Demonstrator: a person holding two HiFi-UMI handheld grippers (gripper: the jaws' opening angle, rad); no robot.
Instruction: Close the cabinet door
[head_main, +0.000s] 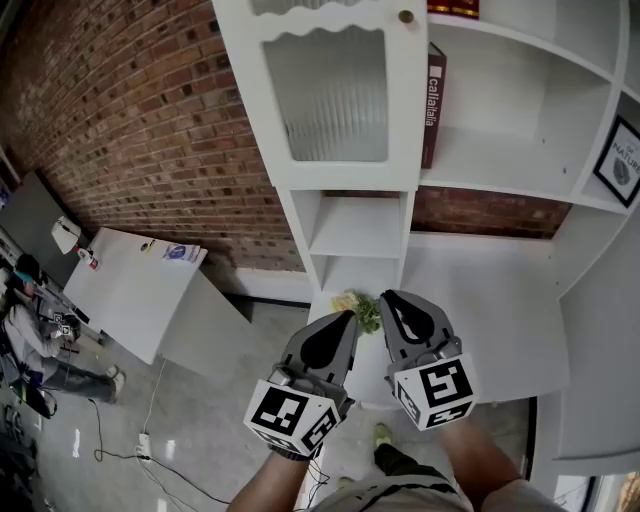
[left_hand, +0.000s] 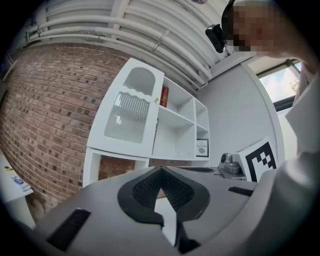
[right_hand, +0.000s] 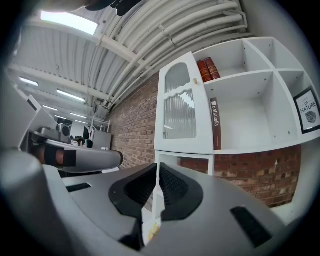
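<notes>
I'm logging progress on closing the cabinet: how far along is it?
Done: nothing yet; the cabinet door stands swung open, leaving the shelves and the book exposed. In hand: the left gripper and right gripper are shut and empty, short of the door. To do: reach the door and push it closed.

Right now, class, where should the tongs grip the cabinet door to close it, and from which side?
Probably the knob by the door's free right edge, approached from the front: it juts out and sits far from the likely hinged left side.
</notes>
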